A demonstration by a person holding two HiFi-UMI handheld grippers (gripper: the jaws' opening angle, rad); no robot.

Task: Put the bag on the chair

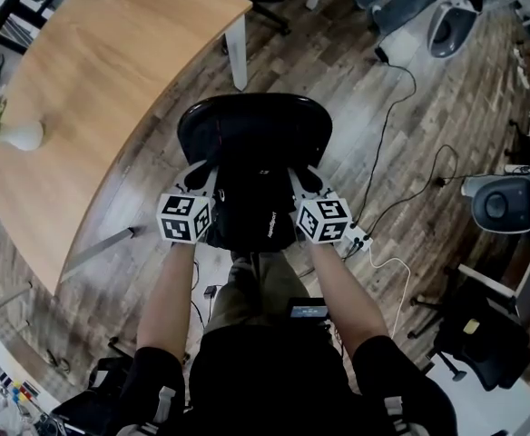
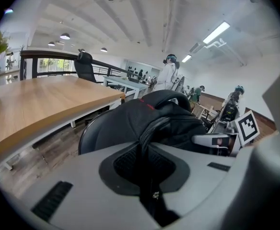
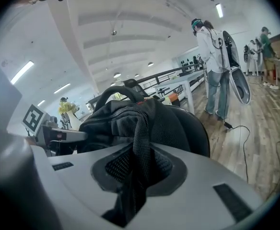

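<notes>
A black backpack [image 1: 251, 212] hangs between my two grippers, right over the seat of a black office chair [image 1: 251, 125]. From these views I cannot tell whether the bag rests on the seat. My left gripper [image 1: 203, 178] is shut on a strap or zipped edge at the bag's left side, which runs down between its jaws in the left gripper view [image 2: 145, 171]. My right gripper [image 1: 303, 180] is shut on a mesh shoulder strap [image 3: 139, 143] at the bag's right side. The chair's curved back rises behind the bag [image 2: 145, 121] in both gripper views.
A curved wooden table [image 1: 111, 80] with a white vase [image 1: 20, 134] stands to the left of the chair. Cables and a power strip [image 1: 356, 239] lie on the wood floor to the right. Other chairs [image 1: 505, 203] stand at the far right. A person [image 3: 212, 56] stands further off.
</notes>
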